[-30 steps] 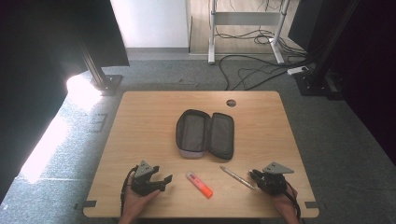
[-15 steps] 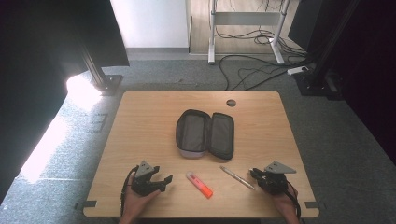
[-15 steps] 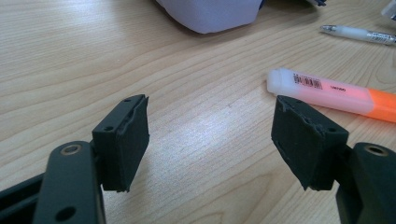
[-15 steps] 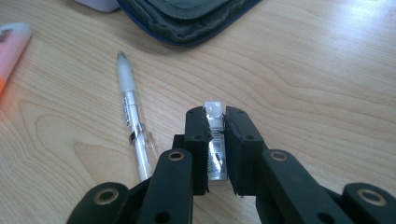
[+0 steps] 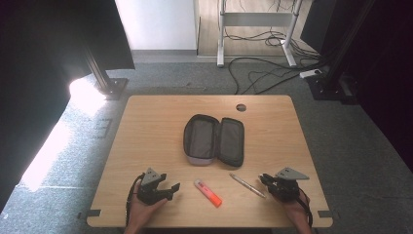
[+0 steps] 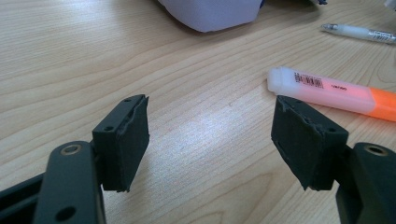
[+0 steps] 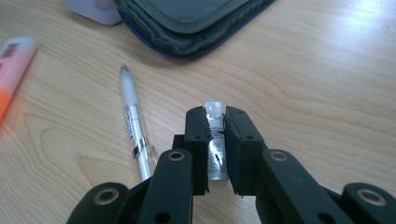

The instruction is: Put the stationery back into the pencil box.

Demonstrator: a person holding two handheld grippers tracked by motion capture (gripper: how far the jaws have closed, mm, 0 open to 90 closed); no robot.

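An open dark grey pencil case [image 5: 214,140] lies at the middle of the wooden table [image 5: 146,126]. In front of it lie an orange highlighter [image 5: 208,192] with a pale cap and a silver pen [image 5: 247,185]. My left gripper [image 5: 173,189] rests at the front left, open and empty, with the highlighter [image 6: 327,88] just beyond its right jaw. At the front right, my right gripper [image 5: 263,179] is shut on a small silver-and-white tube-like thing [image 7: 215,140], whose white end pokes out past the jaws. The pen [image 7: 133,121] lies just left of those jaws.
A round cable hole [image 5: 241,107] sits near the table's far edge. The pencil case's edge [image 7: 187,18] lies a short way ahead of my right gripper. A person's hands hold both grippers at the table's front edge. Cables and desk legs [image 5: 221,29] stand on the floor beyond.
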